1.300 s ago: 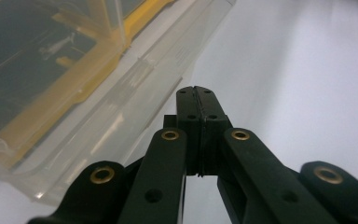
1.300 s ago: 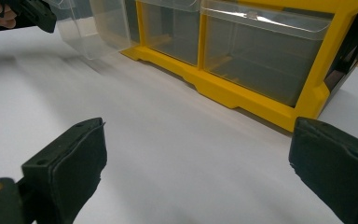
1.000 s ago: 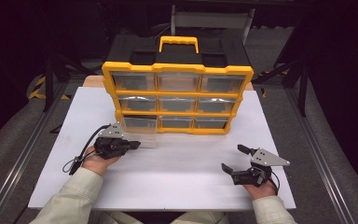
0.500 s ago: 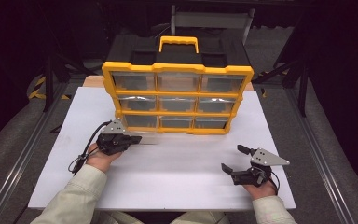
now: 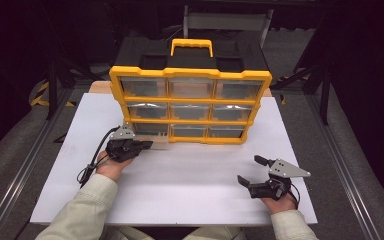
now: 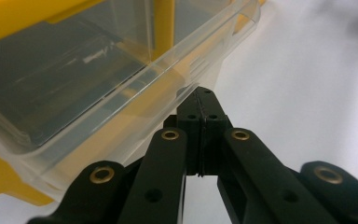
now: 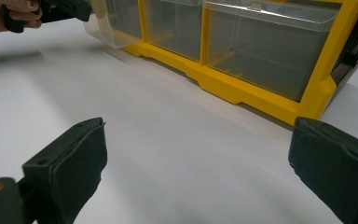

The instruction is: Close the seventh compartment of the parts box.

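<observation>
White surface (image 5: 180,190) under me carries the yellow organizer (image 5: 190,107). My left claw (image 5: 147,145) is pressed together on the front lip of the bottom-left clear drawer (image 6: 98,93), which juts out just ahead of it, long axis running back into the cabinet. My right claw (image 5: 247,172) rests spread, well apart.

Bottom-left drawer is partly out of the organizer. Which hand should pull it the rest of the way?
Left. The left gripper is already at the clear drawer front, jaws shut; the right gripper rests open, apart on the table.
</observation>
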A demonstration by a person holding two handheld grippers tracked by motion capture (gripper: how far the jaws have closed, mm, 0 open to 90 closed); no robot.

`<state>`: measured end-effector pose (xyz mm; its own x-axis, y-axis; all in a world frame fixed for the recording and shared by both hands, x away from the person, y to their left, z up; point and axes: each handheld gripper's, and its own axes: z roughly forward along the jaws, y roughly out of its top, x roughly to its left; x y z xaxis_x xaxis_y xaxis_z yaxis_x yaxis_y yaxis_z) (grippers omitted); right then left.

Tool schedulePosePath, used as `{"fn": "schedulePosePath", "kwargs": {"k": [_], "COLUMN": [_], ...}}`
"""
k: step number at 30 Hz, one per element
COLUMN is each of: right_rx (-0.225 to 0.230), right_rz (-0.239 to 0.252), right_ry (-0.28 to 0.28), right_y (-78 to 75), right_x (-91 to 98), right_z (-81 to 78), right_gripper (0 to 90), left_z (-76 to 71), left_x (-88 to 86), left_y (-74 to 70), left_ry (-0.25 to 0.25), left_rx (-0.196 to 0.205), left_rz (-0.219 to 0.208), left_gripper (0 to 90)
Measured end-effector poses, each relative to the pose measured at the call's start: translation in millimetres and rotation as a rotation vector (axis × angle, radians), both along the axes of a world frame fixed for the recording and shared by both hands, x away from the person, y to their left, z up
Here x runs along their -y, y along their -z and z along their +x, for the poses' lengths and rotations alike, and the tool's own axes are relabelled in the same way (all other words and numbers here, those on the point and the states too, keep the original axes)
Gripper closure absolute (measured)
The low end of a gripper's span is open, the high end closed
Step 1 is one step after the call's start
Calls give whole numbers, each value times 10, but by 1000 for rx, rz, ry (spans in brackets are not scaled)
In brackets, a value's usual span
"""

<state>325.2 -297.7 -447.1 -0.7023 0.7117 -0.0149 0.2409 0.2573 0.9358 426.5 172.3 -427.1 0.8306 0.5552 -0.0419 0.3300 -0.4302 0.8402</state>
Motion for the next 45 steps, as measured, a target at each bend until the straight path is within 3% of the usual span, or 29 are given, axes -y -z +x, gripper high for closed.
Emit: {"fn": "schedulePosePath", "kwargs": {"k": [17,29,38,45], "right_rx": [-13,-15,-16,-17], "right_rz": [-4,0,0,-1], "right_ry": [-8,-9,0,3], "right_y": [9,14,15,16], "right_x": [-5,1,24,29], "right_z": [6,1,-24,-32], "right_gripper": [51,52,52,52], "left_z": [46,103,172,194], "left_x": [24,16,-20,-34], "left_y": [34,75,117,131], "left_ry": [-114,-144,-193,-224], "left_rx": [35,15,-20,-14], "left_rz": [-25,-69,-109,-118], "left_gripper": [894,894,893,892]}}
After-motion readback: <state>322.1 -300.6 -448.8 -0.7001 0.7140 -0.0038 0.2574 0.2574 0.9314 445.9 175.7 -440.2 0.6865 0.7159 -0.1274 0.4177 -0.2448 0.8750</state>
